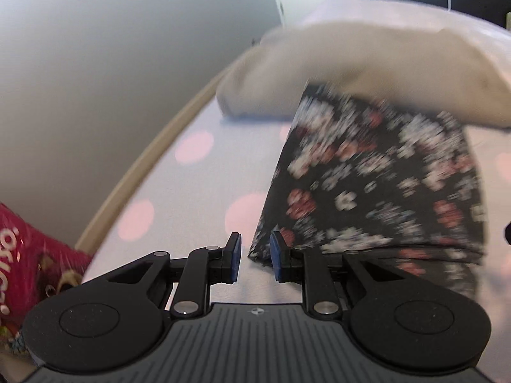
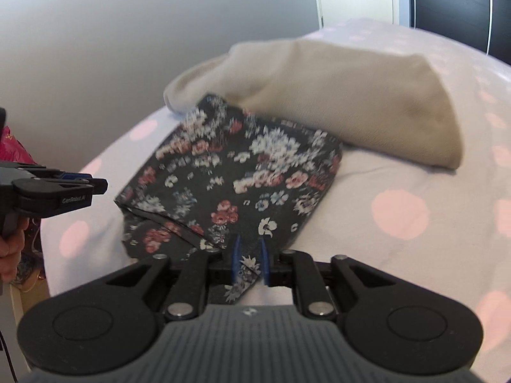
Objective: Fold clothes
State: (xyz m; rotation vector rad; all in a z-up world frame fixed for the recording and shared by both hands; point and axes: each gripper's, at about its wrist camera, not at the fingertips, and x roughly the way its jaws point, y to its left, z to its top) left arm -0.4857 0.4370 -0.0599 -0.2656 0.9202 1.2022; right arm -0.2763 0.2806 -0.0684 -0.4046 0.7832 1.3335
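A black floral garment (image 2: 230, 175) lies folded on a white bedsheet with pink dots (image 2: 399, 210). It also shows in the left wrist view (image 1: 367, 178), blurred. My right gripper (image 2: 250, 260) is shut on the garment's near edge, with cloth between its blue pads. My left gripper (image 1: 254, 257) is open and empty, just left of the garment's near corner. The left gripper also shows in the right wrist view (image 2: 95, 183), off the garment's left side.
A cream folded cloth or pillow (image 2: 335, 102) lies behind the garment, touching its far edge. A pink printed bag (image 1: 28, 261) sits beside the bed at left. A grey wall (image 1: 111, 79) runs along the bed's left edge.
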